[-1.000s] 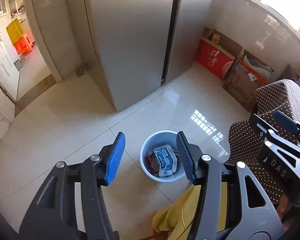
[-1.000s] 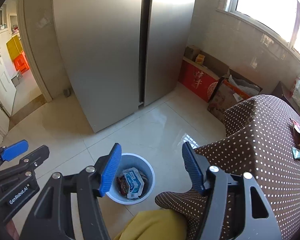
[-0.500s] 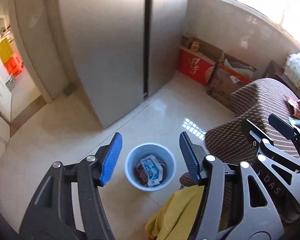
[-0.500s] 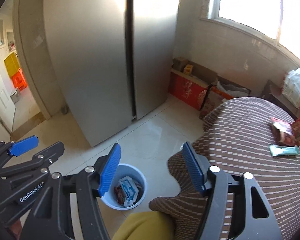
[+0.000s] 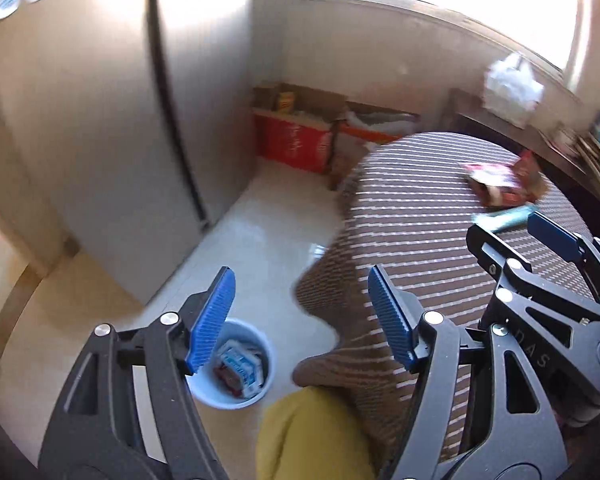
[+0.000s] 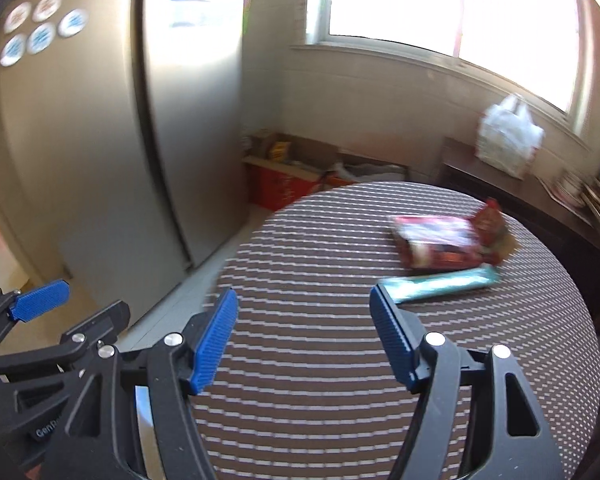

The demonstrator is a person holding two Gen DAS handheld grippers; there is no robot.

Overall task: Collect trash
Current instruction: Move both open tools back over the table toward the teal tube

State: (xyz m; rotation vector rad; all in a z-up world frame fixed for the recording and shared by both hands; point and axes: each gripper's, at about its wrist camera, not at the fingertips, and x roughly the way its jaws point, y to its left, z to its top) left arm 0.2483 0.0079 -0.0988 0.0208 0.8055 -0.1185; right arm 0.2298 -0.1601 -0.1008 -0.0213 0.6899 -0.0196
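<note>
The left gripper [image 5: 302,322] has its blue-padded jaws standing wide with nothing between them; they have just been opening further. Through the gap shows pale floor tile and the draped edge of a brown dotted cloth. Just below its left pad sits the round blue bin [image 5: 236,364] on the floor, with a blue-and-white packet and a red wrapper already inside. A yellow sleeve or garment [image 5: 312,436] fills the bottom of that view.

The right gripper [image 6: 304,338] also has wide, empty jaws, which have lately been opening a little, and it hangs over the round worktop [image 6: 340,400] covered in the dotted cloth. Beyond its right fingertip, near but not touching, a long teal wrapper [image 6: 440,286] lies flat on the cloth. Just behind that, a red snack bag [image 6: 440,244] lies beside a smaller crumpled red packet [image 6: 490,220]; motion blur hides their print.

Farther out, a tall steel refrigerator [image 6: 172,128] stands at left, red cardboard boxes [image 5: 296,140] sit on the floor against the wall, and a white plastic bag [image 6: 508,136] rests on a dark side cabinet under the bright window.
</note>
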